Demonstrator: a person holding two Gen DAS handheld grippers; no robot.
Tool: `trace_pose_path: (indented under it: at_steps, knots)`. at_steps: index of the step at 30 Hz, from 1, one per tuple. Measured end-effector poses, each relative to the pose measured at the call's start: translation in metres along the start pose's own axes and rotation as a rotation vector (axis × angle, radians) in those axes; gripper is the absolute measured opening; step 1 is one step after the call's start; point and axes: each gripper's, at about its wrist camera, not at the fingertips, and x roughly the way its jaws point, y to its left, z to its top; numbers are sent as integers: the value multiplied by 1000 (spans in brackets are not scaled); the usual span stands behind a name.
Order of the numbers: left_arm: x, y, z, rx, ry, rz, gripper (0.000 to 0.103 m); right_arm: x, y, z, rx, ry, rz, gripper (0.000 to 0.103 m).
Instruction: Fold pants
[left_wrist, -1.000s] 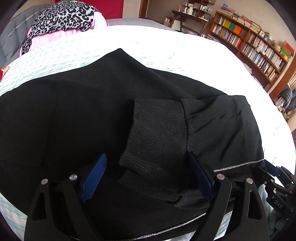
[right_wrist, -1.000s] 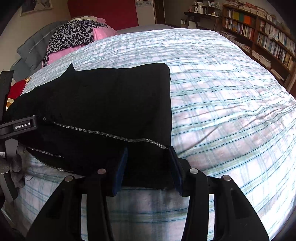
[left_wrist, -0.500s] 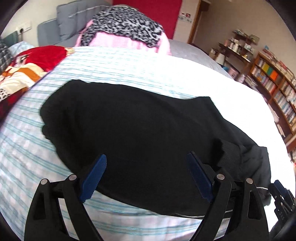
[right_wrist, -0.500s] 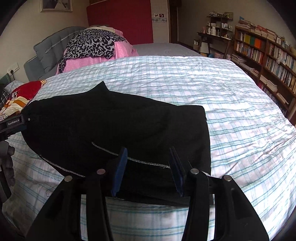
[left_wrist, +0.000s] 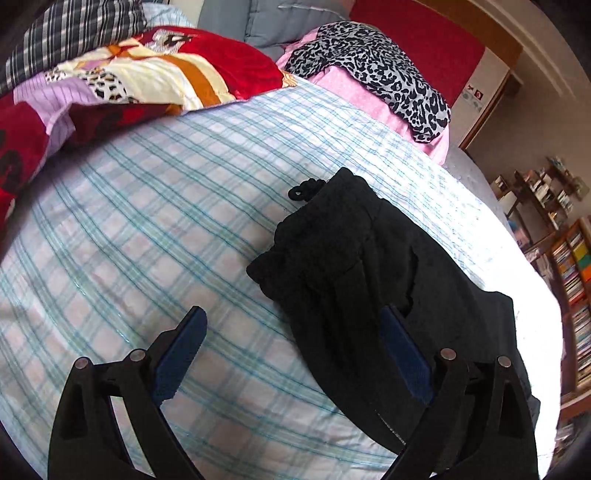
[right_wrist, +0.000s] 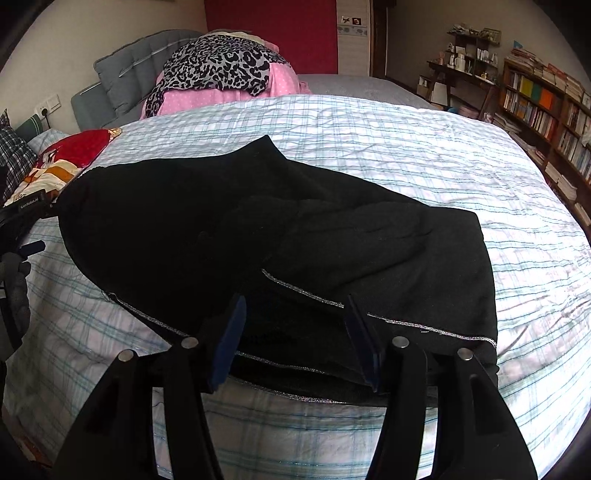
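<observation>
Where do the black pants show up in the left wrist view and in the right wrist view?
Left wrist view: the black pants lie right of centre on the checked bedspread, running to the lower right edge.
Right wrist view: the black pants fill the middle of the picture, spread wide across the bedspread.
Shared landmark: the leopard-print cloth on the pink pillow, also at top centre in the right wrist view.

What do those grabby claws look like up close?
Each tool, left and right, has black plastic arms shaped like open triangles, silver round rivets, and dark blue ridged pads on the fingertips. The left tool's side bears a white "GenRobot.AI" label.
</observation>
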Motion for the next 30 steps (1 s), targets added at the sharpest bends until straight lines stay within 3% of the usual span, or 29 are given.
trace_pose_path:
  at_steps: [6,14,15,17,19,23,30]
  knots:
    - [16,14,1,-142,71,-101,93,4,3,0,-4,9,-6,57]
    - [24,6,7,-140,56,-118,91,9,4,2,-5,19,-5,57]
    - [24,4,7,-135,52,-126,88,10,3,3,-6,20,-4,57]
    - [26,-2,8,-117,63,-136,72,11,3,3,-5,22,-3,57]
    - [26,-4,8,-105,55,-104,62,12,2,4,-2,22,-2,57]
    - [20,-6,11,-78,38,-108,46,12,-4,2,10,16,-4,57]
    - [-4,-29,17,-9,-25,-99,33,8,-18,1,45,-1,-13,57]
